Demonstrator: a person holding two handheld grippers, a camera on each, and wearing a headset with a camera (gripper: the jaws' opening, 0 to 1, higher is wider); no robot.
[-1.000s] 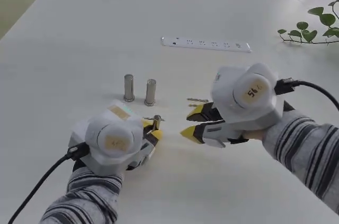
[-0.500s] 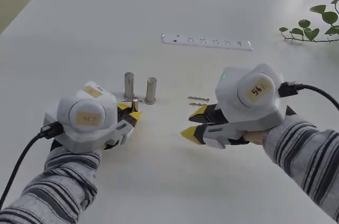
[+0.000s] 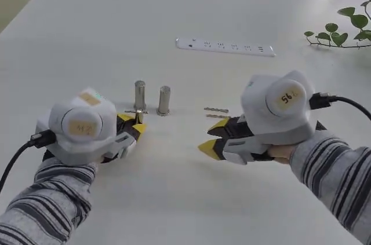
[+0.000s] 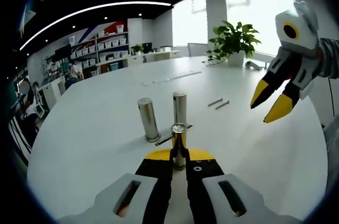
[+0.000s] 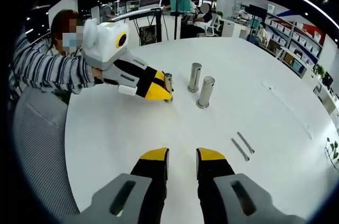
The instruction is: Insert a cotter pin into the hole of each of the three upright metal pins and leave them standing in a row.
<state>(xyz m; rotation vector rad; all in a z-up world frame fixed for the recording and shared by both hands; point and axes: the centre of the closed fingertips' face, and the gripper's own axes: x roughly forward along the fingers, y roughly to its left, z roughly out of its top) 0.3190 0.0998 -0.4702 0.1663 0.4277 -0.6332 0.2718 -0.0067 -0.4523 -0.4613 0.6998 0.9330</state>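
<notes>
- left gripper (image 3: 132, 123) clenched on a metal pin (image 4: 179, 144), which is upright between the jaws; cannot tell if its base touches the table (image 3: 174, 198)
- cotter pin (image 4: 164, 140) is already through its hole, sticking out crosswise near the top
- held pin sits mid-table, just beside the two bare upright pins (image 4: 148, 119), on their near-edge side and out of their line
- right gripper (image 3: 208, 139) released, jaws parted with nothing in them, off toward the right edge from the pins
- two loose cotter pins (image 3: 215, 109) lie flat between the bare pins and the right gripper, touching neither
- power strip (image 3: 225, 47) lies toward the far edge, out of the way
- step in hand, my read: stand the finished pin down in a row with the other two
- to do it well: line it up with the pair, keep it vertical, and seat the base flat before letting go
- open the jaws slowly so they don't drag or tip it, and keep the protruding cotter end clear of the neighbouring pin
</notes>
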